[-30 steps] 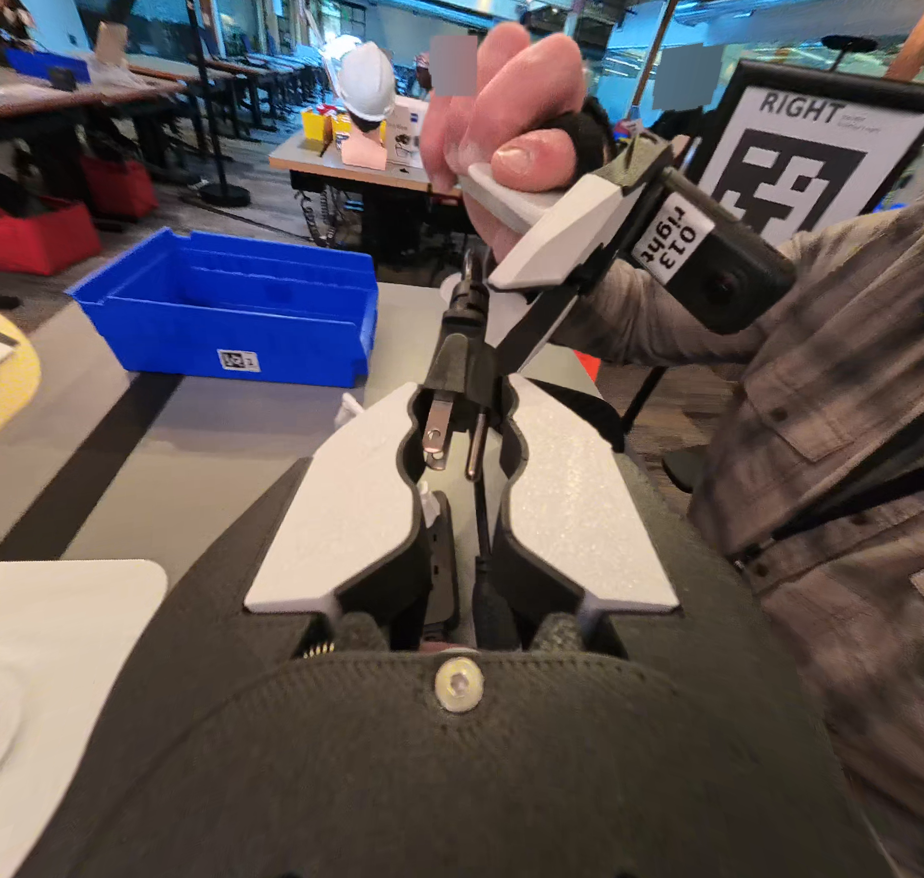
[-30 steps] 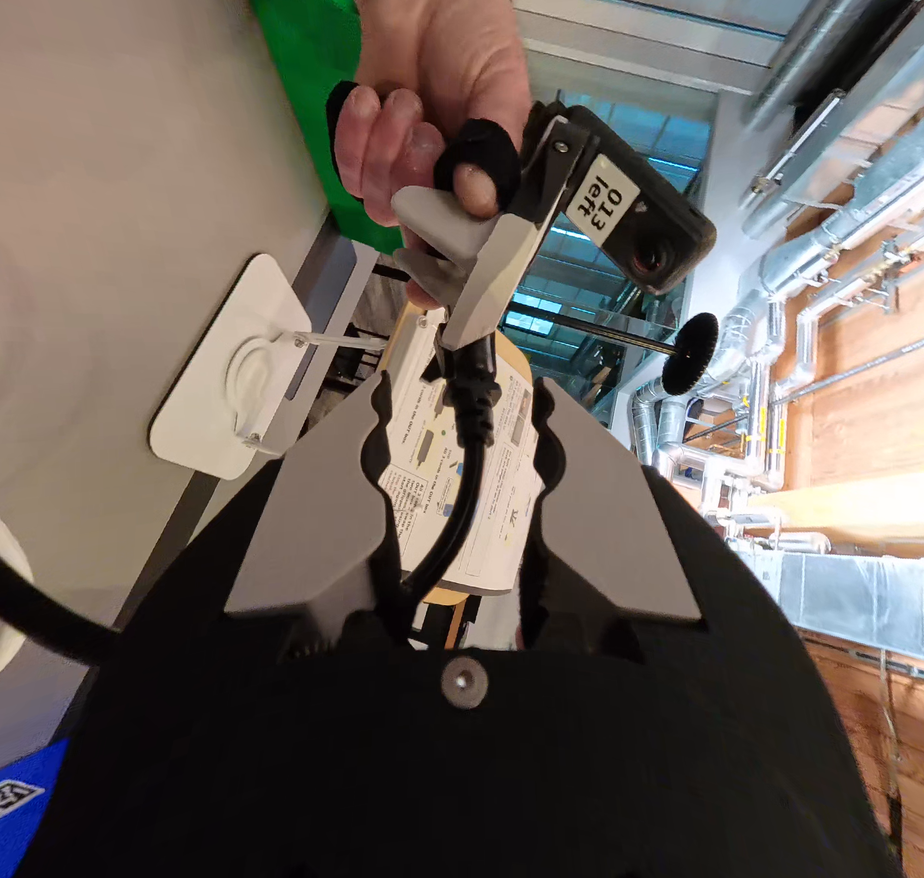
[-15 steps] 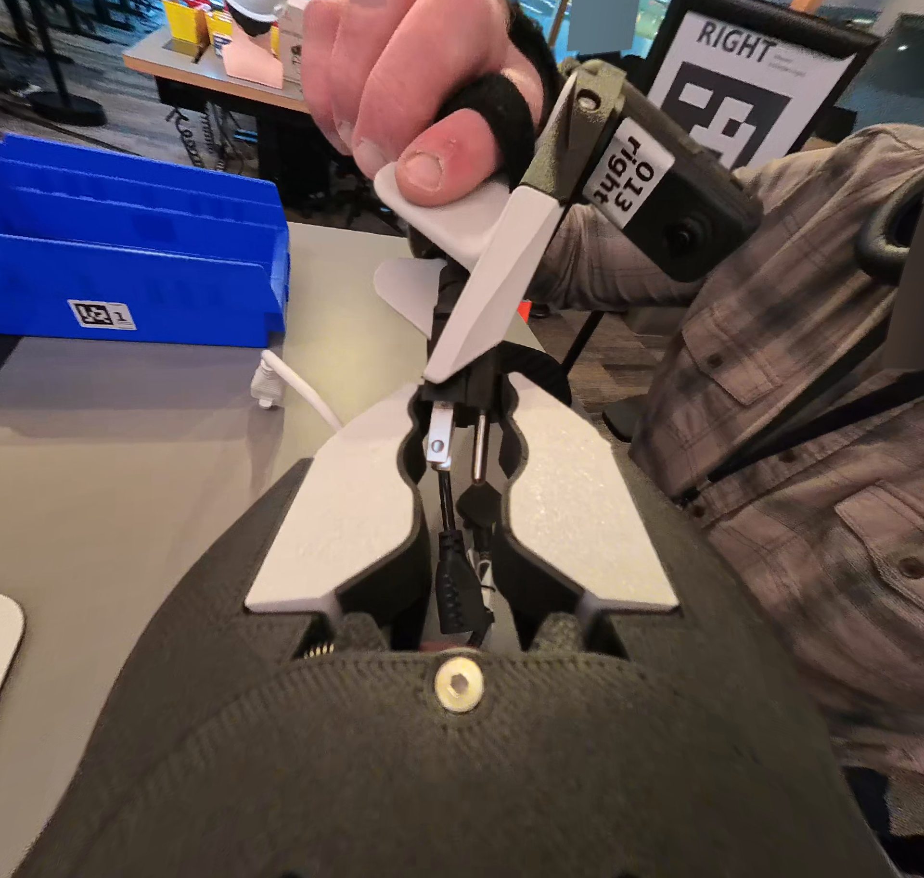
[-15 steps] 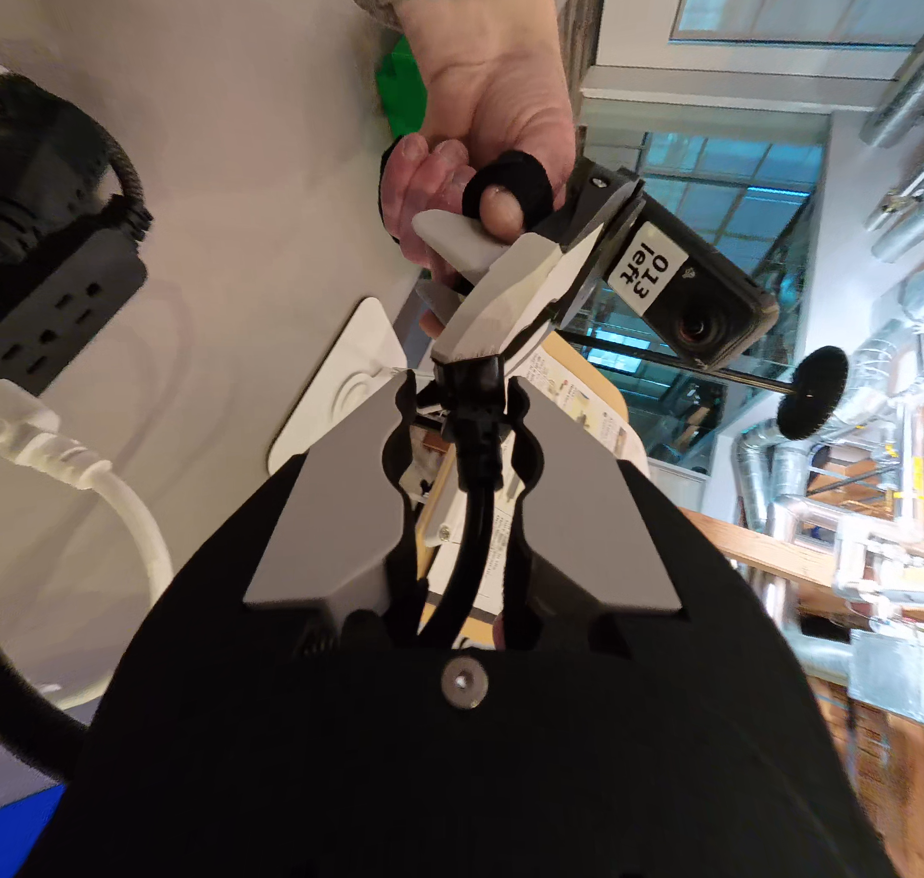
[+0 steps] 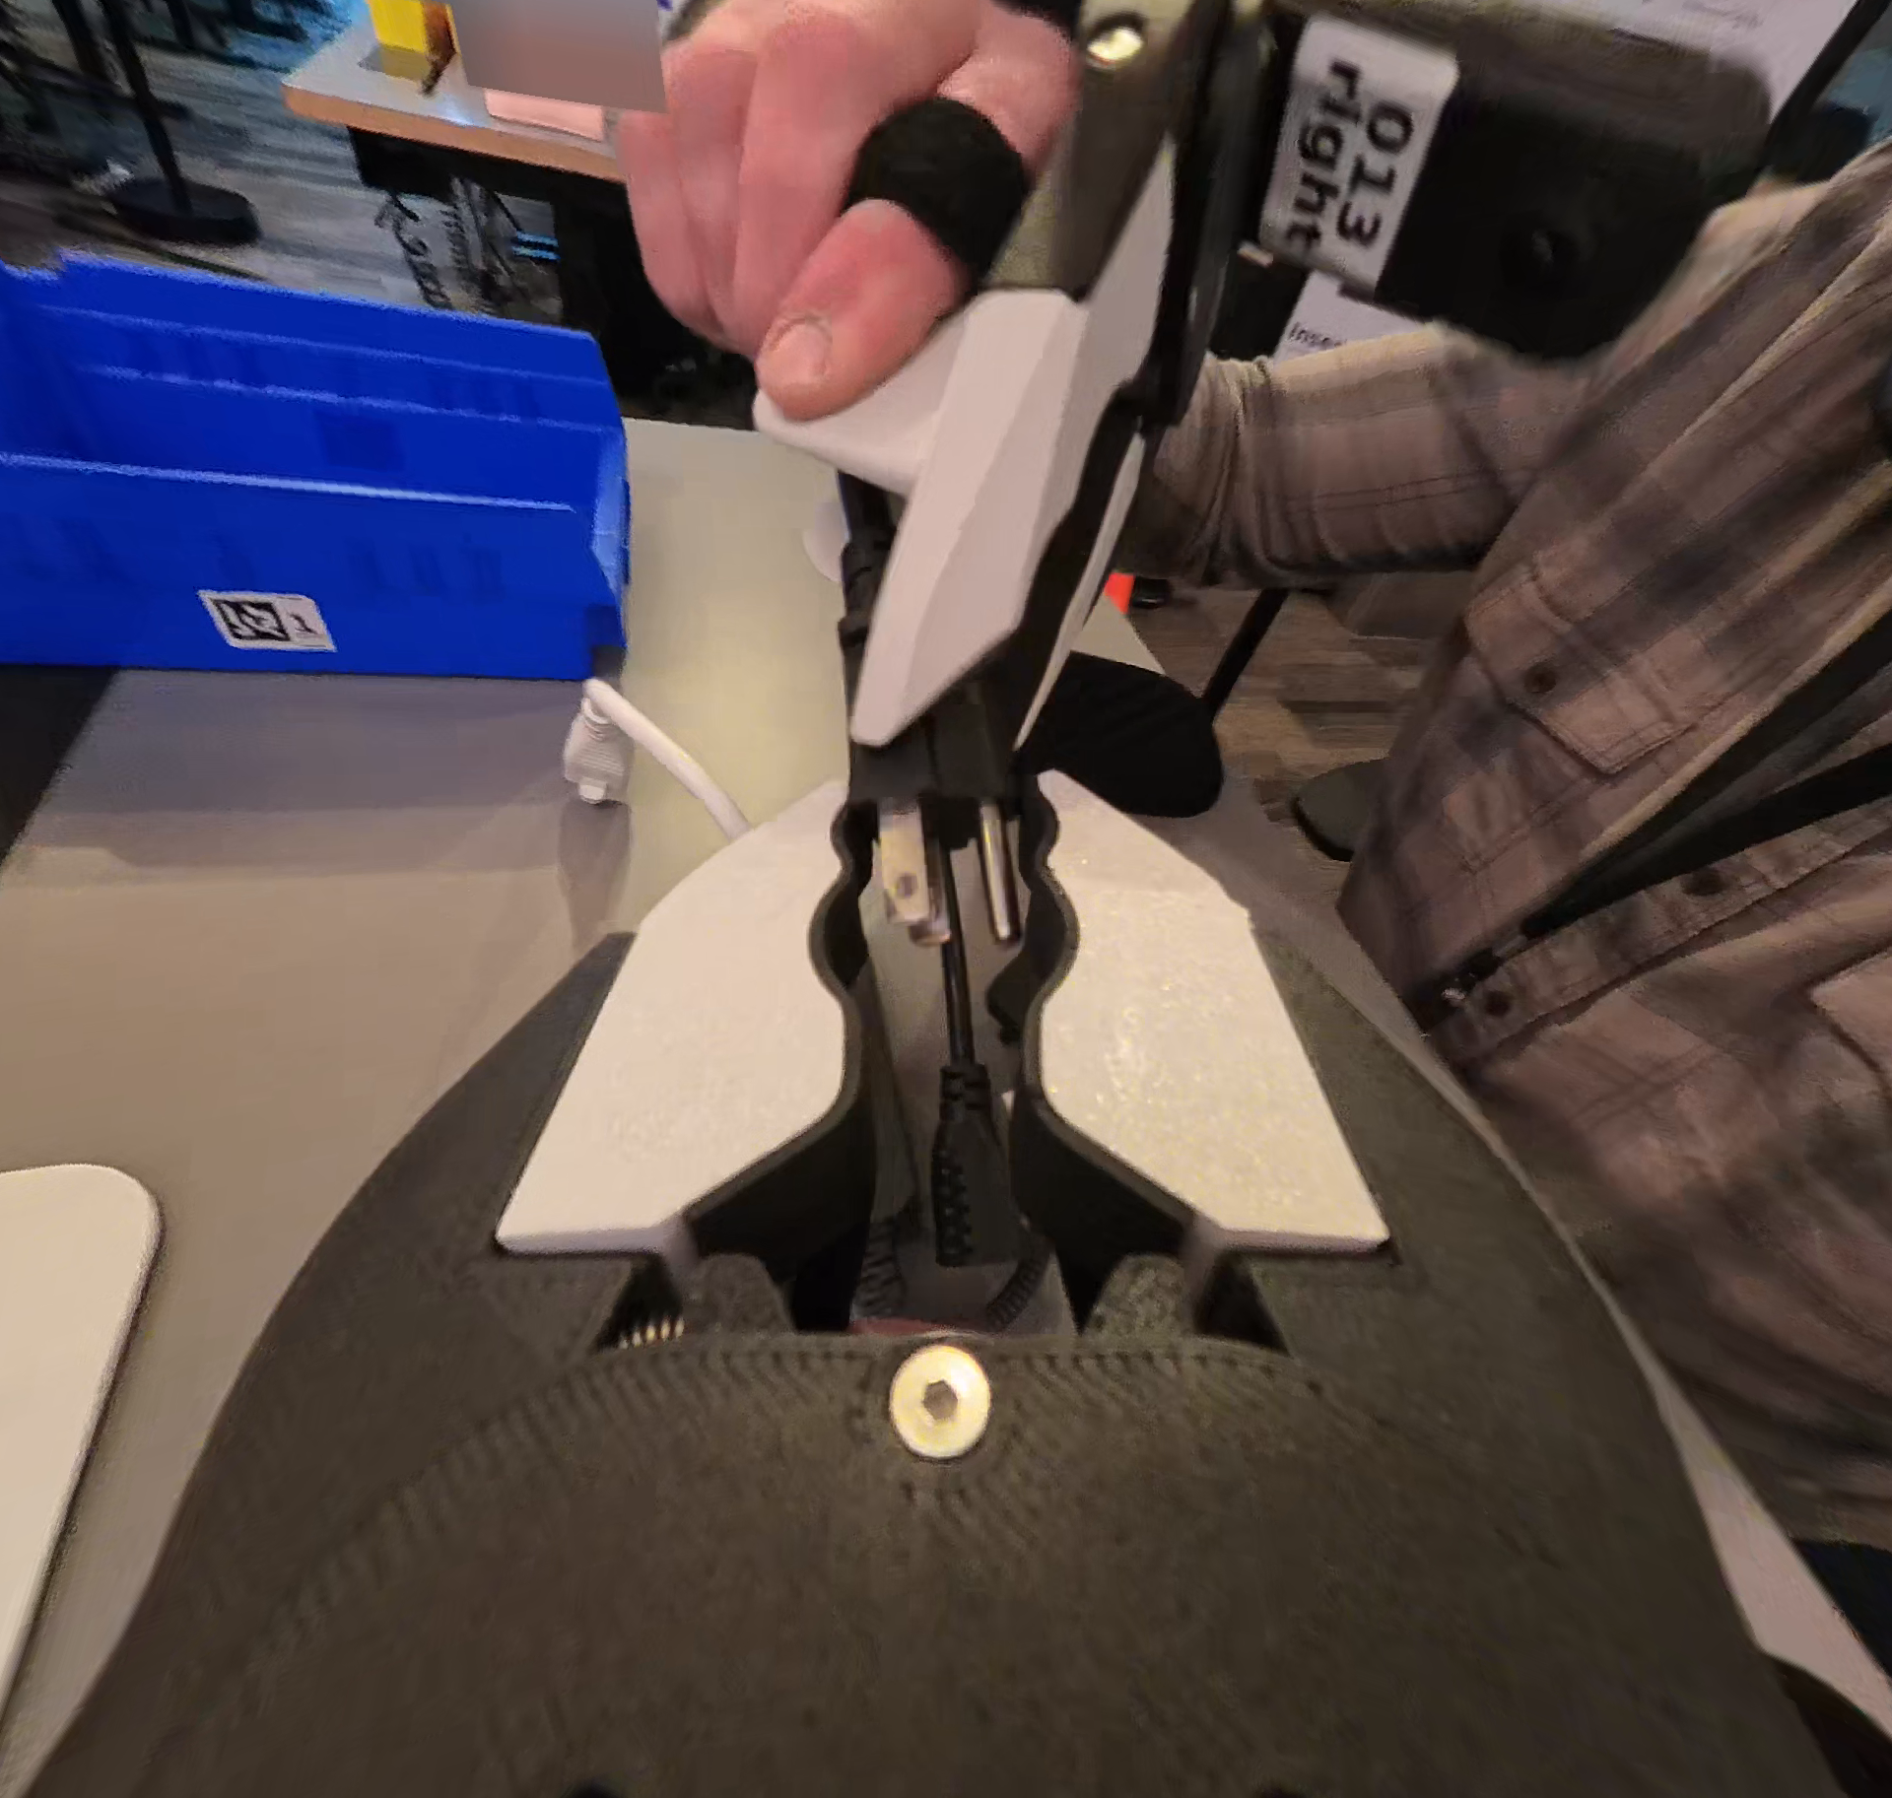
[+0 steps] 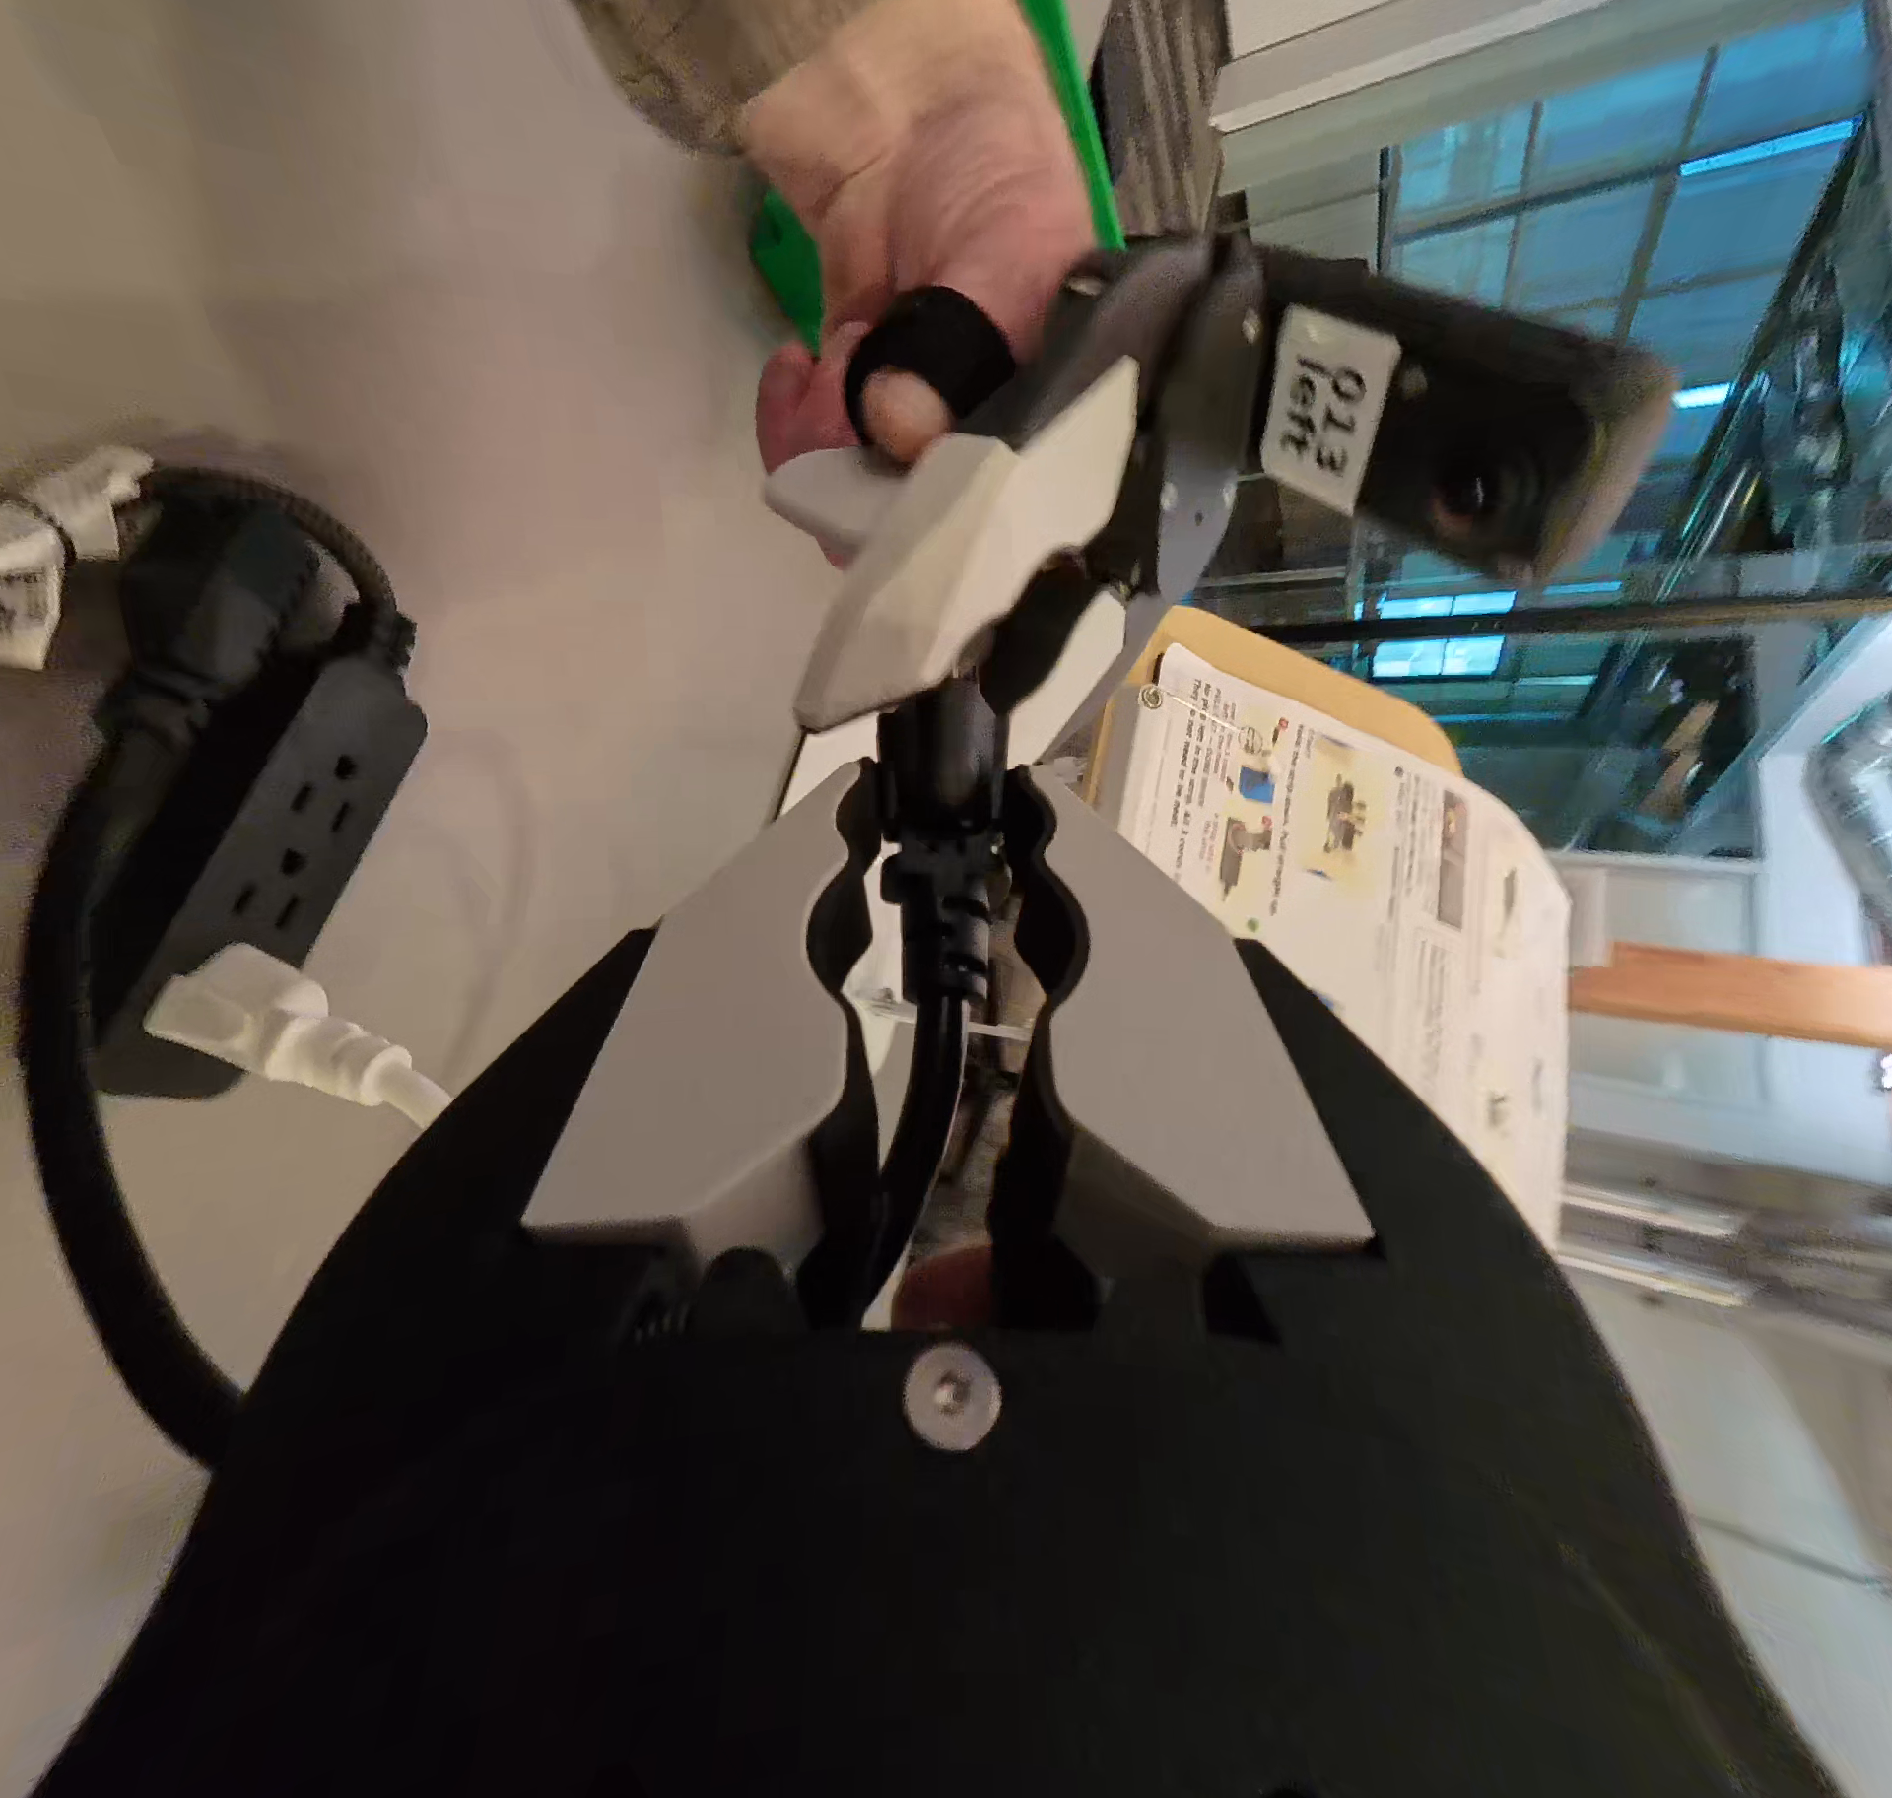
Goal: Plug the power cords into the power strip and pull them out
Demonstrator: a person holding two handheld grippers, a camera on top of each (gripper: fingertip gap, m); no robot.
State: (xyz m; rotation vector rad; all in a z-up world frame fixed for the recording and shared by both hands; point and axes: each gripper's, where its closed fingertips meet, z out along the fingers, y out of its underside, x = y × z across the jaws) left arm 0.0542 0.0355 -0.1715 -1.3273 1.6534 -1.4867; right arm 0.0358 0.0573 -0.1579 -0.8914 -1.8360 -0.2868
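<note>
**Item 1: black plug [image 6: 937,858], held in the air.** It is above the counter [image 5: 256,930], between the two tools. Its long axis runs along the line from one tool to the other. The prongs [image 5: 906,879] point into the left gripper [image 5: 942,817], and the cord trails back through the right gripper [image 6: 947,797].

**Item 2: right gripper.** Its jaws are closed on the plug body, just ahead of the ribbed collar.

**Item 3: left gripper.** Its jaws are narrowly parted and flank the prongs and the plug face. Whether they press on the plug I cannot tell.

**Item 4: power strip [image 6: 276,828], black.** It lies flat on the counter, off to the side of the right jaws and well apart from the raised plug. Its free sockets face upward. A white plug [image 6: 276,1032] sits in the near end, and a thick black cord curls round that end.

**Item 5: loose white connector [image 5: 599,736].** It lies on the counter beside the blue bin [image 5: 307,480], farther back.

**Judgement.** The right gripper is the one placed to carry the plug. The prongs must be turned down toward a free socket. There is bare counter around the strip, but the white plug and the curled cord crowd its near end.
</note>
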